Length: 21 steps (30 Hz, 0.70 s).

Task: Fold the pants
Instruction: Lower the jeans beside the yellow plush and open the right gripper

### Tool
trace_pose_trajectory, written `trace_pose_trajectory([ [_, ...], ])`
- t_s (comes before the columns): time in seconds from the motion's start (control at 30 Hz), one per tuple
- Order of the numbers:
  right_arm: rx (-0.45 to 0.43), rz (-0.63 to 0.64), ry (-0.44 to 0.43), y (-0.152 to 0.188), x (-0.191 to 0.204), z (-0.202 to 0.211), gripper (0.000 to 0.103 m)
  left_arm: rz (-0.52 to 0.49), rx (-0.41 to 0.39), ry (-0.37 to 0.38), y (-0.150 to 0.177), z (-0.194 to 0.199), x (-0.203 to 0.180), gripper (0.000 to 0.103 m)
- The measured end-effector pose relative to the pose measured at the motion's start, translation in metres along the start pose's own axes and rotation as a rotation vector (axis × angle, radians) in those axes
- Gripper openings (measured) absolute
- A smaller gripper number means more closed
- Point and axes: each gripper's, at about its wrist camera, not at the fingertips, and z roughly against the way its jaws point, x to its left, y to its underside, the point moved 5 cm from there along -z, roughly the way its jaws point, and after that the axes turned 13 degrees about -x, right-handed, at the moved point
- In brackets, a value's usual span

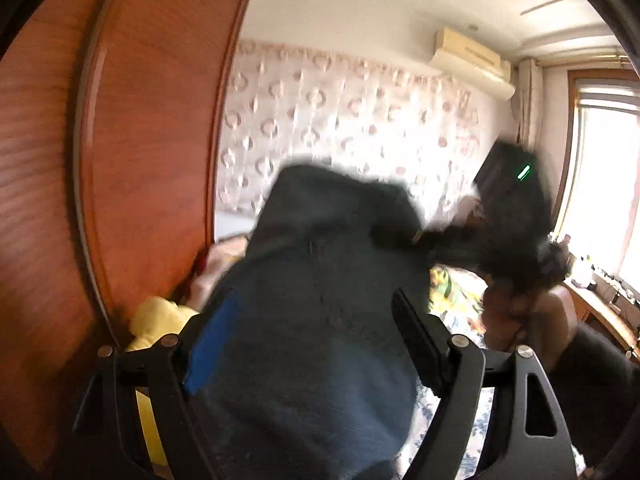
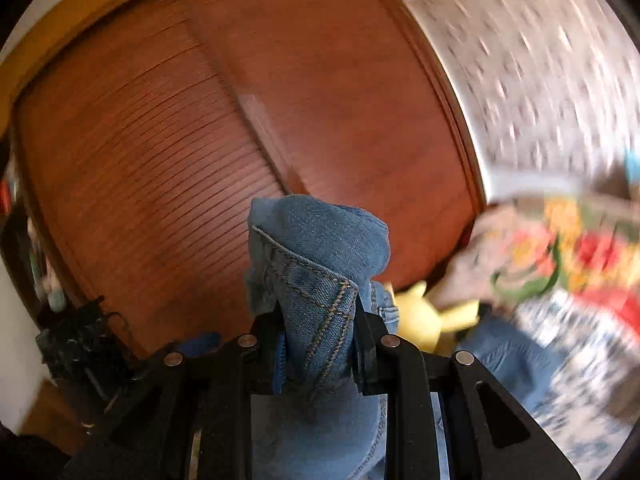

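Both grippers are clamped on the pants (image 2: 316, 280): the right gripper (image 2: 320, 344) has its fingers pinched tight on a stitched denim seam, the left gripper (image 1: 312, 344) on a thick bunch. The pants are held aloft above the bed (image 2: 580, 360) (patterned bedding, blurred), so no fold looks made yet; laying out and folding apparently remain.

Both wrist views, blurred, seemingly tilt upward toward wooden wardrobe (image 1: 152, 128).
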Motion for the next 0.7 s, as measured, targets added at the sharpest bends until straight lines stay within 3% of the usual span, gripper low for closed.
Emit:
trace_pose_trajectory([
  [0.13,0.152,-0.082,0.222,0.06,-0.123,-0.02,0.026,0.027,0.154,0.024,0.056,-0.061,-0.003,0.08],
  [0.23,0.202,-0.073,0.311,0.073,-0.166,-0.009,0.031,0.024,0.222,0.031,0.088,-0.086,-0.01,0.08],
  [0.27,0.211,-0.08,0.331,0.072,-0.173,-0.003,0.037,0.025,0.233,0.04,0.094,-0.089,-0.01,0.08],
  [0.3,0.216,-0.067,0.357,0.07,-0.175,0.002,0.045,0.02,0.242,0.04,0.098,-0.092,-0.01,0.08],
  [0.37,0.21,-0.008,0.396,0.062,-0.173,0.007,0.049,0.001,0.248,0.036,0.101,-0.094,-0.015,0.08],
  [0.47,0.144,0.118,0.525,0.053,-0.155,0.025,0.051,-0.015,0.27,0.03,0.109,-0.094,-0.014,0.08],
  [0.57,0.09,0.219,0.51,0.047,-0.123,0.019,0.051,-0.001,0.285,0.018,0.109,-0.088,-0.012,0.08],
  [0.63,0.074,0.272,0.47,0.055,-0.102,0.016,0.041,0.011,0.293,0.011,0.113,-0.084,-0.008,0.08],
  [0.7,0.118,0.311,0.448,0.069,-0.092,0.007,0.034,0.011,0.299,0.005,0.117,-0.082,-0.007,0.08],
])
